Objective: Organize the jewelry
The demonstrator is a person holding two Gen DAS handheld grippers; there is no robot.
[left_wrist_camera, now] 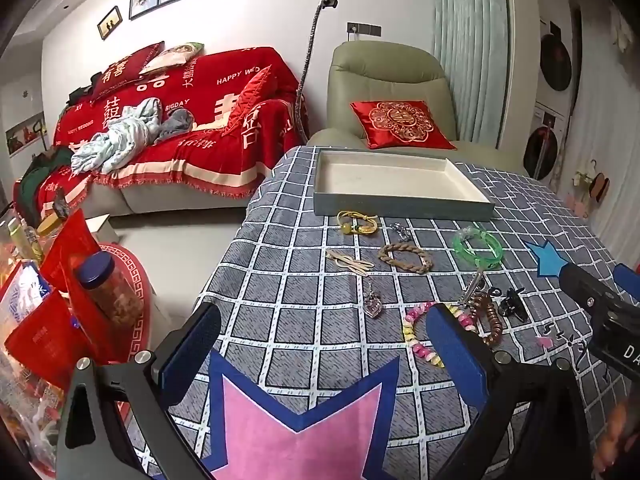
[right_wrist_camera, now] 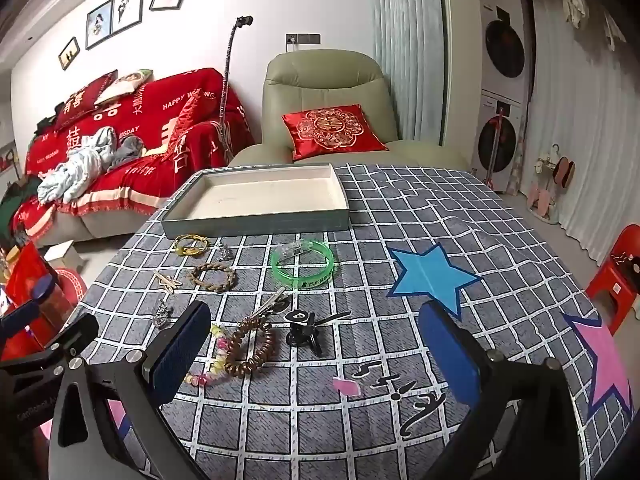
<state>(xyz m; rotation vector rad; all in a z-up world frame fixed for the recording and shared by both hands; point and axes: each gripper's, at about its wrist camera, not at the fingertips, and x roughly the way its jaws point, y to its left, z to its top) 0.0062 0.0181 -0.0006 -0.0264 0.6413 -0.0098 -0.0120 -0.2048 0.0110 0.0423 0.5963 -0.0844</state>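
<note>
While nothing is yet held, the scene reads as a start position, from the grippers outward:

Left gripper [left_wrist_camera: 320, 344]: jaws spread wide and empty, angled down over the checked tablecloth [left_wrist_camera: 280, 292]; its right pad hides part of the pastel bead bracelet [left_wrist_camera: 414, 330].

Right gripper [right_wrist_camera: 316, 356]: likewise wide apart, holding nothing, tilted down with the black hair claw [right_wrist_camera: 306, 334] just ahead between its pads.

Nearest pieces: brown coiled bracelet [right_wrist_camera: 250, 354] touching the pastel beads, a silver clip [right_wrist_camera: 266, 306] beside it, a heart pendant [left_wrist_camera: 373, 307] apart on the left.

Middle row: green bangle [right_wrist_camera: 303, 266], braided tan bracelet [right_wrist_camera: 213, 276], pale hair pin [left_wrist_camera: 349, 263], yellow cord bracelet [left_wrist_camera: 357, 223], small silver charm [left_wrist_camera: 401, 232].

Tray [left_wrist_camera: 400, 203]: empty, at the cloth's far edge, touching no jewelry; likely the destination.

Why so: pieces lie spread apart, probably so each can be pinched singly.

Task progress: judged unstarted; everything is outside the tray.
</note>
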